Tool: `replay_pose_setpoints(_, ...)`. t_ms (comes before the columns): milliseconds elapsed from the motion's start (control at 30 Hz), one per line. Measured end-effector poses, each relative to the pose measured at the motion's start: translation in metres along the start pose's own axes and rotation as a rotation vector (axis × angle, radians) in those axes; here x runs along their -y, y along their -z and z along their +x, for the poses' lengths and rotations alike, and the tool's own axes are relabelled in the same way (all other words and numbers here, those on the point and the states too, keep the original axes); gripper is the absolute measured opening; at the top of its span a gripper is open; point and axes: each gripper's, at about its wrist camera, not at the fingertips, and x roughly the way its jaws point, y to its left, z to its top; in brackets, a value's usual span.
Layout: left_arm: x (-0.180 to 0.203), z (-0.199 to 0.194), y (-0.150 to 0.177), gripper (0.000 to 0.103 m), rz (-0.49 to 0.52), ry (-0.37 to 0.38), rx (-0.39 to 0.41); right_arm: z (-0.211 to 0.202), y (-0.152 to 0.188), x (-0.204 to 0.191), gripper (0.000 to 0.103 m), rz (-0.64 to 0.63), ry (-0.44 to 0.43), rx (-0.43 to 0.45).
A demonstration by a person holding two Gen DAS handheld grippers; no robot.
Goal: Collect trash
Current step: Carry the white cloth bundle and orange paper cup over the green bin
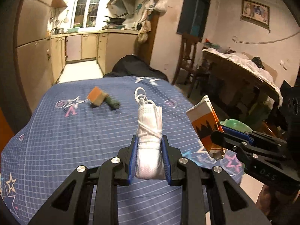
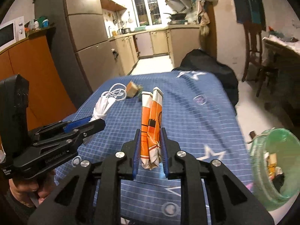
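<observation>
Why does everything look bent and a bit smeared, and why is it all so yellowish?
Left wrist view: the fisheye lens bows the blue tablecloth and walls; the orange block is motion-smeared, the white rolled bundle sharp. Right wrist view: same bending, dark corners, warm ceiling glare; the green bin and far cloth blur, the orange carton stays crisp.

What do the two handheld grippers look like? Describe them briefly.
Both are alike: the left gripper and the right gripper have black angular linkage arms with silver round pivot bolts and blue ribbed pads. Each body carries small white lettering, too blurred to read.
</observation>
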Motion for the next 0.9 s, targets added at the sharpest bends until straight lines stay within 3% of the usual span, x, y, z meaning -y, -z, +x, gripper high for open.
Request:
replay_pose_setpoints(467,0.104,0.014,-0.031,0.026,0.083,0.13,0.029,-0.088,-0.008,0.1,0.023,0.072,0.214,0.12)
replay_pose_setpoints(900,0.215,0.043,-0.055,0.026,0.16,0.269,0.028,-0.138,0.006,0.177,0.025,0.15,0.357,0.137)
